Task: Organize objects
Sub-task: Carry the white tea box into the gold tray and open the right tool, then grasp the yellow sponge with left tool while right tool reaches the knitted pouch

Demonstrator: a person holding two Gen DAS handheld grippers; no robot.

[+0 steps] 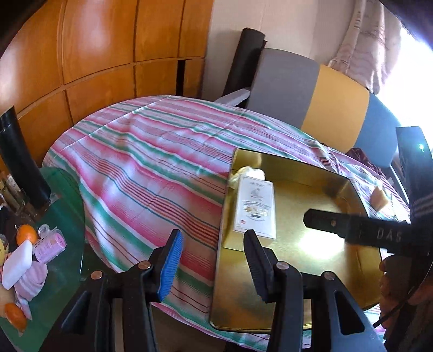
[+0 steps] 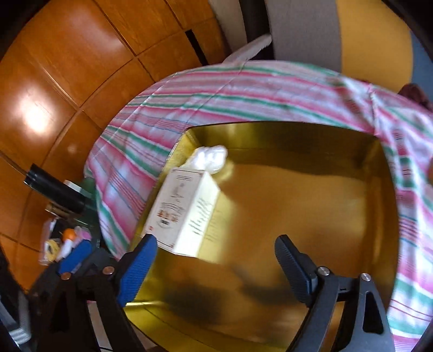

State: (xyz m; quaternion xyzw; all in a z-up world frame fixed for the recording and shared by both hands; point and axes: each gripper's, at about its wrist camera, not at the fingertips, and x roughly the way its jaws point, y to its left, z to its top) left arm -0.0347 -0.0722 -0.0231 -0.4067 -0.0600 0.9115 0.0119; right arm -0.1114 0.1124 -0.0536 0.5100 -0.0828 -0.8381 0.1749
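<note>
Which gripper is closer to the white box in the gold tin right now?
Right. The right gripper hangs open over the gold tin just short of the white box; the left gripper straddles the tin's rim.

Wood-panel wall (image 1: 102,48) far left, glossy w/ glare. White wall strip (image 1: 235,19) beside it. Striped pink/green cloth (image 1: 151,162) over table. Chair (image 1: 311,92) far side, grey/yellow/blue back. Curtain (image 1: 370,40) far right, bright window light (image 1: 416,73). Green glass side table (image 1: 67,243) near left.

We see daylight flooding from the blown-out window (image 1: 416,59), glare on the gold tray (image 1: 311,238), motion blur, and fisheye-curved edges.
</note>
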